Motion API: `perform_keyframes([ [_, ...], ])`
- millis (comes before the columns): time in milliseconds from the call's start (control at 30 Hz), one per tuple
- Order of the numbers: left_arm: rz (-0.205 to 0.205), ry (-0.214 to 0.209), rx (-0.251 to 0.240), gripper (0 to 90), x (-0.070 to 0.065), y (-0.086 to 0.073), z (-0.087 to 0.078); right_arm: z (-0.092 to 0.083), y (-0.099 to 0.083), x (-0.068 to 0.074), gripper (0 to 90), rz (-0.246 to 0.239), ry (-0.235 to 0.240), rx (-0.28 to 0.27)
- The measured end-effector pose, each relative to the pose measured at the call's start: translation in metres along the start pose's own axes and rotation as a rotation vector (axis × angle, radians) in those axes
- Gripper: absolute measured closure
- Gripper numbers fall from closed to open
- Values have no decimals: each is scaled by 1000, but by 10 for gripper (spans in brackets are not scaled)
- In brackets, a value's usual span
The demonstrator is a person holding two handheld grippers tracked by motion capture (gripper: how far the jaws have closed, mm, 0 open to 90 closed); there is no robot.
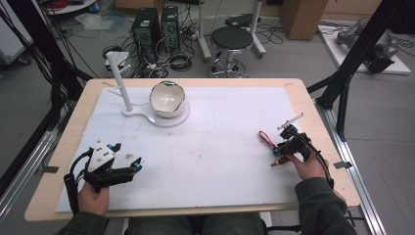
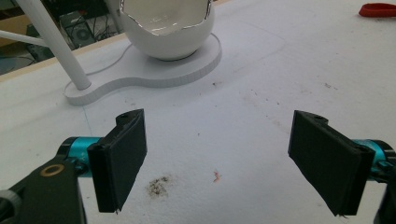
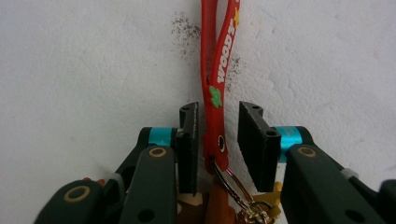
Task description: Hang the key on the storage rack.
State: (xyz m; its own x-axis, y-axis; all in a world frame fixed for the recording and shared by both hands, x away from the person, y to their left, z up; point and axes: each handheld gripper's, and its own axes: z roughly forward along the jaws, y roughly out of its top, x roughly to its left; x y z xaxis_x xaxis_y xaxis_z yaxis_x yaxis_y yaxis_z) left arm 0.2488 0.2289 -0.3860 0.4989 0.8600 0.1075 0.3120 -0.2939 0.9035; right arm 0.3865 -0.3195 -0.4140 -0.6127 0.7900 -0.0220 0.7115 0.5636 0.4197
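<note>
From the high view, the person sits at a worktop point(image 1: 313, 117) with a white mat on it. The left gripper point(image 1: 131, 168) lies low near the front left of the mat. The right gripper point(image 1: 277, 151) is near the front right, pointing down at a red strap point(image 1: 265, 137). From up there the strap is just a thin red loop, and you cannot tell how the right gripper stands around it.

The right gripper view shows much more. The right gripper point(image 3: 218, 140) has its jaws close together, one on each side of the red strap point(image 3: 214, 70). The strap lies flat on the mat and runs away from the gripper. It has white letters and a green clover on it. A small gap shows between the strap and the right-hand pad, so the strap is between the jaws but not squeezed. A metal key ring point(image 3: 243, 196) hangs at the near end of the strap, under the jaws.

The left gripper view shows the left gripper point(image 2: 224, 158) wide open, with bare mat between its jaws. Ahead of it a white bowl point(image 2: 164, 32) with a jagged rim sits on a flat white stand point(image 2: 140, 77) with a post point(image 2: 58, 44). The red strap point(image 2: 377, 8) peeks in at the top right corner, well apart from it.
</note>
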Motion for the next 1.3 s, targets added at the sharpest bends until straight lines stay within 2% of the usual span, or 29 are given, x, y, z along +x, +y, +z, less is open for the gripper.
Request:
perform_keyframes([
  [67,-1,0,0,199,0,0,0,-1,0,0,726,6,-7,-3],
  [267,-1,0,-2,199,0,0,0,0,1,-2,801,12,12,-1],
  [533,-1,-1,-4,199,0,0,0,-2,-1,-6,824,33,28,-17],
  [767,-1,0,-4,199,0,0,0,-10,-2,-5,829,32,71,-65],
  [1000,-2,1,-4,199,0,0,0,-20,-3,-5,830,22,95,-116],
  [1300,-4,2,-5,199,-1,0,0,-36,0,4,830,-1,115,-187],
])
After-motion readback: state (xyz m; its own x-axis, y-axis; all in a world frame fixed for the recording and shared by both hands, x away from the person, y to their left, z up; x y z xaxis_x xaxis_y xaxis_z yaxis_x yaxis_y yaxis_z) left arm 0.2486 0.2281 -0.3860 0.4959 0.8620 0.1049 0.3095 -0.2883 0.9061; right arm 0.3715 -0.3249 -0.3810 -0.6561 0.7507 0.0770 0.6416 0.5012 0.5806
